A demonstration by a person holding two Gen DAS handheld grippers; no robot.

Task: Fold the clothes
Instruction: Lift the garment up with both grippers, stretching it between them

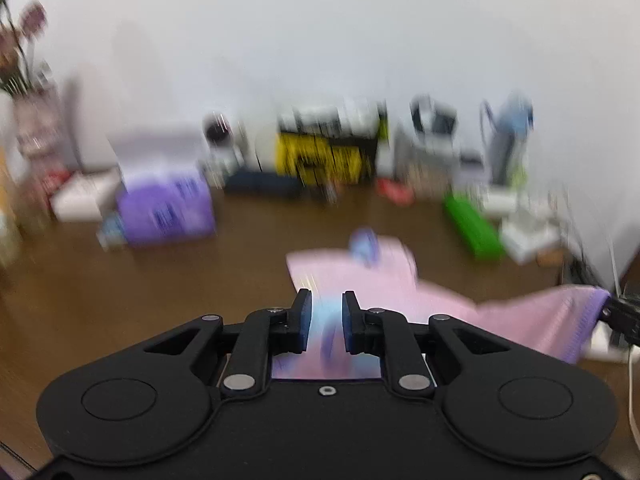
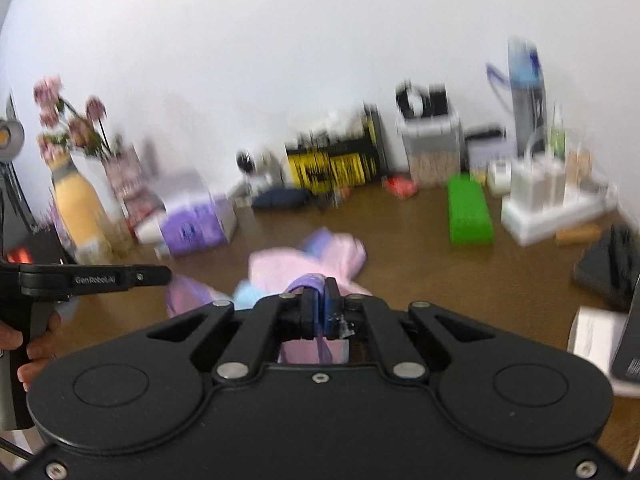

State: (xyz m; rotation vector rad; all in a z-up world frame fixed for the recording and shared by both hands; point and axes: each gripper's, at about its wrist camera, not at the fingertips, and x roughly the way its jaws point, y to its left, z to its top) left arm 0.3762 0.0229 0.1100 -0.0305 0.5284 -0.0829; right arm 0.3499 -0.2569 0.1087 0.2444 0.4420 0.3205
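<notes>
A pink garment with a purple hem and a light blue print lies partly on the brown table and is partly lifted. Both views are blurred by motion. My left gripper has its fingers close together with a bunch of the pink and blue cloth pinched between the pads. In the right wrist view the left gripper shows at the left, with pink cloth hanging from its tip. My right gripper is shut on the purple hem of the garment. It appears in the left wrist view as the right gripper, holding the stretched cloth edge.
Clutter lines the wall at the back: a purple box, a yellow and black box, a green block, a white tray of items and a flower vase. A hand grips the left handle. A dark object lies at the right.
</notes>
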